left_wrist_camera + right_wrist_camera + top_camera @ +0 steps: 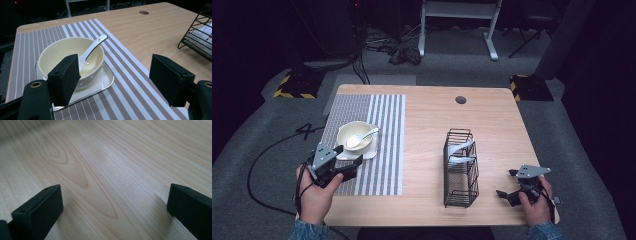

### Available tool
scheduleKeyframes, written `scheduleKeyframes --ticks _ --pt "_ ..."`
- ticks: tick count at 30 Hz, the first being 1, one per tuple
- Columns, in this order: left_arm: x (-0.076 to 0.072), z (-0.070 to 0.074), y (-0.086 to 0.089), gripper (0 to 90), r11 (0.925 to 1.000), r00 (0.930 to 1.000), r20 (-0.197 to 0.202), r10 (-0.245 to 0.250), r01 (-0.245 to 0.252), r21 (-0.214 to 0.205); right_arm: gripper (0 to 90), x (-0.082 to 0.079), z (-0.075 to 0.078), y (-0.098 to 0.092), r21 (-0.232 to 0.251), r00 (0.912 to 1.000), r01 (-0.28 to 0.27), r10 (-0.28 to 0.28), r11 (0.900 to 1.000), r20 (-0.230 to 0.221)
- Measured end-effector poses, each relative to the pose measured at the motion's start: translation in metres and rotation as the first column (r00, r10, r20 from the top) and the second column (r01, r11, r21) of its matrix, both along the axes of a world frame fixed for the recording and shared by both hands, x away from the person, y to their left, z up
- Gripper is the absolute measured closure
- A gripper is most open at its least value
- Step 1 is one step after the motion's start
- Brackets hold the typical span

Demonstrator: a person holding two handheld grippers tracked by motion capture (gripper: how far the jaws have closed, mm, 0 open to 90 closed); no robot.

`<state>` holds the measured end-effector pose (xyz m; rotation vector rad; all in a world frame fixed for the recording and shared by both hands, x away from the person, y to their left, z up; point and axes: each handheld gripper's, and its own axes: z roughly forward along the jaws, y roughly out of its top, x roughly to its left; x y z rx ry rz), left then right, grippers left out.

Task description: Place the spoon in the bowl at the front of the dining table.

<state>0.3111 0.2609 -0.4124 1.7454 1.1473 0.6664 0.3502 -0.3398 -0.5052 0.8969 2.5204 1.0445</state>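
Both sets of tongs wide apart, empty; left gripper (343, 156) nearing bowl (354, 135) at 12 o'clock, probably grabbing spoon (360, 138) next.

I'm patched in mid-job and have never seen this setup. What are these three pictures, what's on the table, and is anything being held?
There is no robot arm: a person holds a two-fingered gripper in each hand. The high view looks down on the table; the other two pictures come from cameras riding on each gripper.

The left gripper hovers open at a cream bowl with a white spoon in it, set on a square plate on a striped mat. The right gripper is open over bare wood beside a black wire rack holding white dishes. Nothing is held.
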Motion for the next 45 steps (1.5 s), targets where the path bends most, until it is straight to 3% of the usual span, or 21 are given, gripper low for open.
scheduleKeyframes --ticks 9,14,23,35,39,45 --pt "-0.006 -0.01 0.011 19.6 0.9992 0.9987 -0.038 -0.034 0.035 0.017 0.4 0.0 0.0 0.0 0.001 1.0 -0.001 0.001 1.0 0.001" --pt "-0.011 -0.016 0.016 18.9 0.9999 0.9986 -0.053 -0.002 0.003 0.015 0.4 0.0 0.0 0.0 0.001 1.0 -0.001 0.001 1.0 0.0" --pt "-0.016 -0.033 0.027 18.0 0.997 0.991 -0.129 0.035 -0.026 0.073 0.4 0.0 0.0 0.0 0.001 1.0 0.0 0.0 1.0 0.0" --pt "-0.023 -0.054 0.033 18.0 0.9965 0.9833 -0.182 0.01 0.006 0.084 0.4 0.0 0.0 0.0 0.0 1.0 0.0 0.0 1.0 0.0" --pt "-0.025 -0.061 0.033 18.0 0.9938 0.9803 -0.197 0.013 0.009 0.11 0.4 0.0 0.0 0.0 0.001 1.0 -0.001 0.001 1.0 0.001" --pt "-0.029 -0.072 0.032 18.2 0.9937 0.9795 -0.199 0.027 -0.005 0.112 0.4 0.0 0.0 0.0 0.002 1.0 -0.007 0.007 1.0 -0.001"
